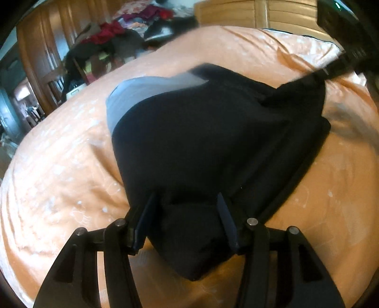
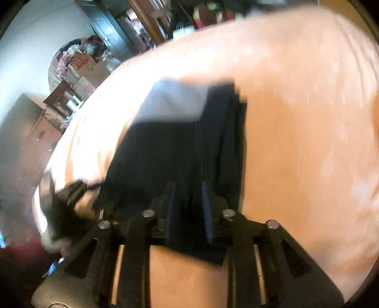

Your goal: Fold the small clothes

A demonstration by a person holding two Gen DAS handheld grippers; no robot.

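Observation:
A black garment [image 1: 201, 130] with a grey waistband [image 1: 146, 87] lies spread on the orange bedsheet [image 1: 59, 177]. My left gripper [image 1: 187, 203] sits at its near corner, fingers partly closed with a thick wad of black cloth filling the gap. In the right wrist view the same garment [image 2: 180, 147] runs away from my right gripper [image 2: 188, 199], whose fingers stand close together on its near edge. The right gripper [image 1: 331, 71] shows blurred at the far right corner, the cloth drawn taut up to it. The left gripper [image 2: 59, 203] is a blur at lower left.
A heap of mixed clothes [image 1: 113, 33] lies beyond the bed's far left side, in front of wooden wardrobe doors [image 1: 40, 59]. A wooden headboard [image 1: 260, 11] stands behind. Stacked boxes [image 2: 83, 66] and a wooden cabinet [image 2: 40, 137] stand off the bed's edge.

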